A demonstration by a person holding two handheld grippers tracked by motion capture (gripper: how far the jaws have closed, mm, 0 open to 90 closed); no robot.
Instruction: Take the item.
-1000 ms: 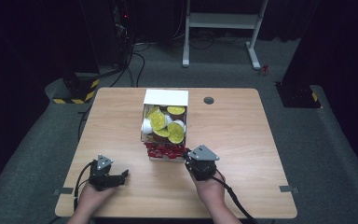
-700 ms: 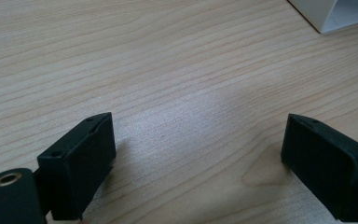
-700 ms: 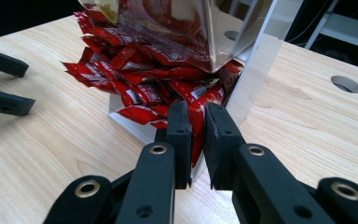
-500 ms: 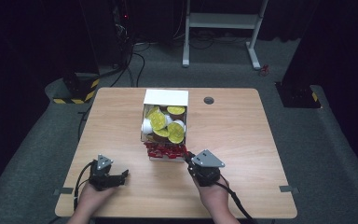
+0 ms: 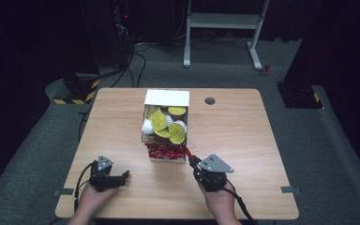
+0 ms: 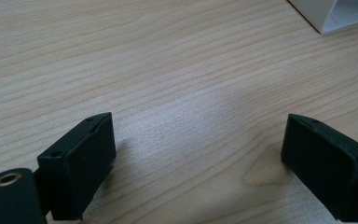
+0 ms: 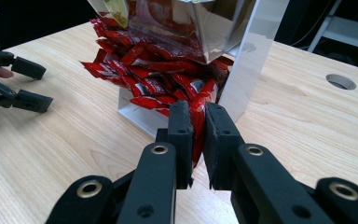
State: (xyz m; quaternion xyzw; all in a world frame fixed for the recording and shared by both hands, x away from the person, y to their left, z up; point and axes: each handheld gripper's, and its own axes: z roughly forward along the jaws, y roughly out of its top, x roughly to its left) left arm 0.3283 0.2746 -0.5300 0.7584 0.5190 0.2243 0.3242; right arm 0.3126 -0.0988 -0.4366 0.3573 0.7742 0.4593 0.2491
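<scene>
Right tool (image 7: 198, 123) now drawn back from the box (image 5: 167, 98) toward the near desk (image 5: 262, 140) edge, a little farther out than in the earlier frame. Jaws nearly together, clamped on a red packet (image 7: 198, 116) that stretches from the heap of packets (image 7: 144, 74) at the front of the box. In the high view, same packet (image 5: 187, 152) seen as a thin red strip between box corner and right tool (image 5: 193, 161). Left tool (image 5: 124, 176) unmoved since the earlier frame, down-left of the box, resting at the desk, jaws wide with nothing between them. Box itself unmoved at desk centre, upper part stacked with yellow-lidded cups (image 5: 159, 119). White marks on the packets, too small and blurred to read; nothing legible on the cups or the box.
</scene>
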